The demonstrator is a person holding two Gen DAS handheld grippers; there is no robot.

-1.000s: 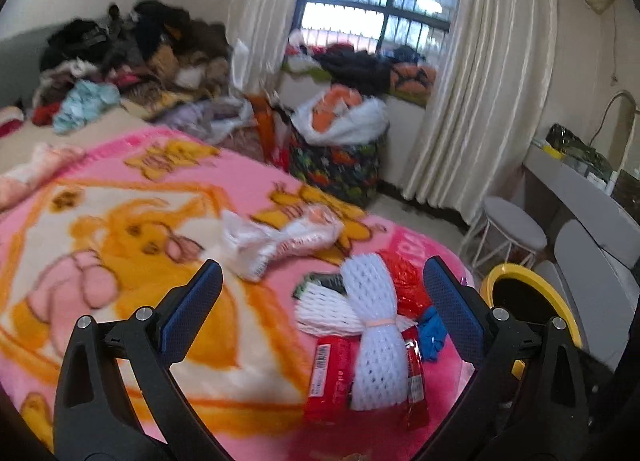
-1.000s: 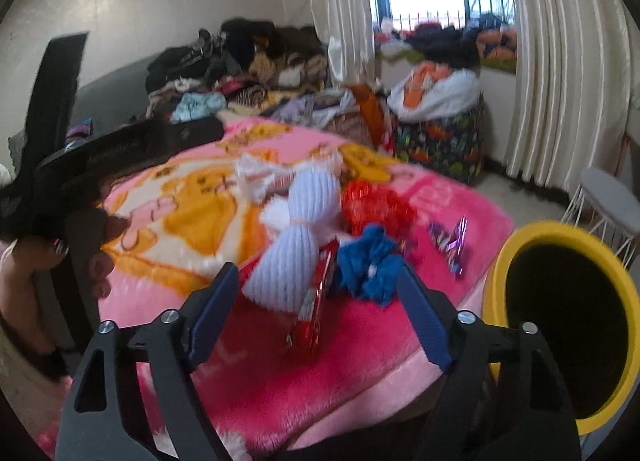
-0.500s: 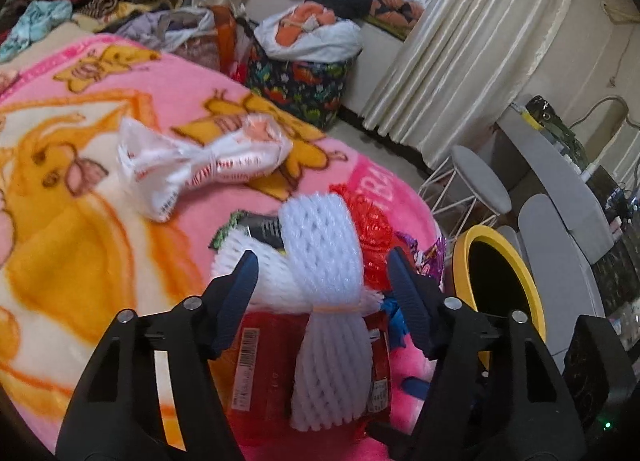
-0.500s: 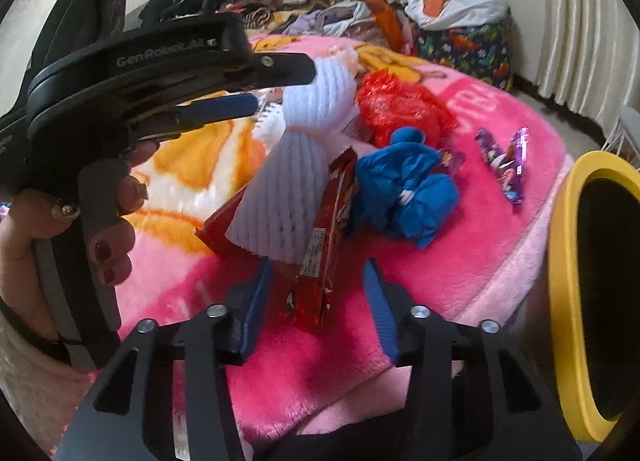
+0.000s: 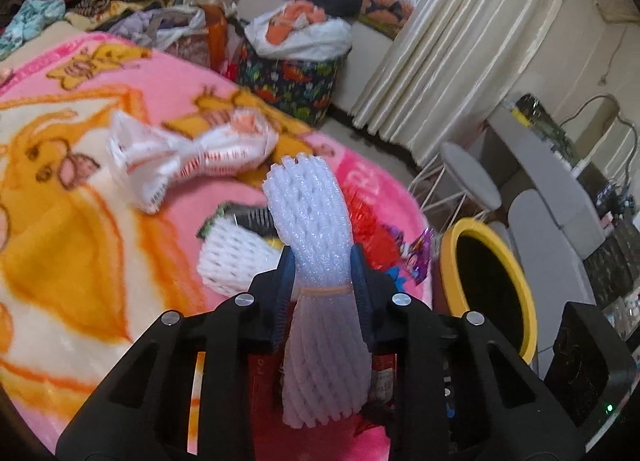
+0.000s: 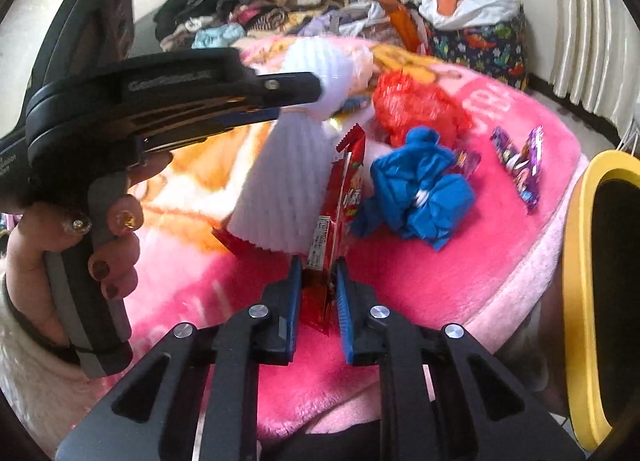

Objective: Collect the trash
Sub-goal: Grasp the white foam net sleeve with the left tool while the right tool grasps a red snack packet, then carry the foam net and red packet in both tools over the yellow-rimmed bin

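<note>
Left gripper [image 5: 322, 273]: jaws pinched on the white foam fruit net [image 5: 316, 221] at its rubber-banded waist; net stands upright between the blue pads, top flaring toward 12 o'clock, lower half hanging at 6 over a red wrapper. From the right wrist view the same gripper [image 6: 280, 101] comes in from 9 o'clock, a hand [image 6: 76, 229] wrapped round its grip, the net [image 6: 288, 181] fanning down from its tip.

Right gripper [image 6: 318, 285]: jaws closed narrow on the bottom edge of the red snack wrapper [image 6: 340, 201]; wrapper stands on edge, pointing to 12, touching the net on its 9 o'clock side.

Rest of the trash on the pink cartoon blanket [image 6: 420, 269]: crumpled blue bag [image 6: 420, 197] just beside the wrapper at 3 o'clock; red mesh [image 6: 416, 109] behind it at 12; purple candy wrappers [image 6: 520, 165] further toward 2; second foam net [image 5: 236, 257] at 10 o'clock of the left jaws; white printed plastic bag [image 5: 192, 157] well apart at 11.

Yellow-rimmed bin [image 5: 488, 285] sits off the bed edge at 3 o'clock, mouth open, dark inside; also at the right edge of the right wrist view [image 6: 580, 261].
</note>
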